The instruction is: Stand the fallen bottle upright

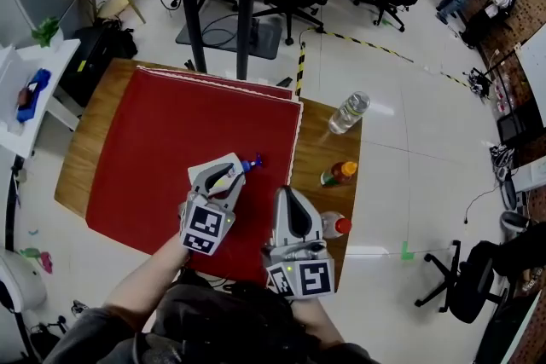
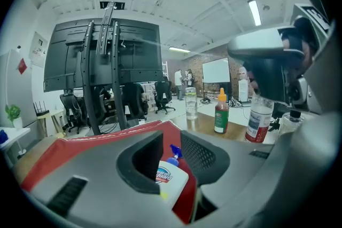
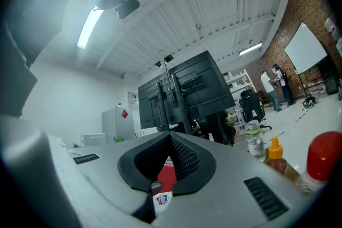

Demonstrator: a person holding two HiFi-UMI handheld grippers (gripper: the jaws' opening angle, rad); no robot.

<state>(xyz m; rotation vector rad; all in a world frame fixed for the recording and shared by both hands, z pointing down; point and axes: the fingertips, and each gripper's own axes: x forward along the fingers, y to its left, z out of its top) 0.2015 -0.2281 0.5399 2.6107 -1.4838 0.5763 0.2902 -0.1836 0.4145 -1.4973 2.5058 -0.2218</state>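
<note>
A white bottle with a blue cap (image 1: 252,162) lies on its side on the red mat (image 1: 162,141), cap pointing away from me. My left gripper (image 1: 237,169) reaches over it from the near side. In the left gripper view the bottle (image 2: 170,181) lies between the spread jaws of the left gripper (image 2: 171,139), and the pads stand clear of its neck. My right gripper (image 1: 288,193) hovers just to the right, at the mat's right edge. In its own view the right gripper (image 3: 169,135) has its tips together and holds nothing. The bottle's label (image 3: 162,199) shows below them.
Three bottles stand on the bare wooden strip right of the mat: a clear water bottle (image 1: 350,111), a sauce bottle with an orange cap (image 1: 339,174) and a red-capped bottle (image 1: 335,226) close beside the right gripper. Black stand legs (image 1: 243,4) rise behind the table.
</note>
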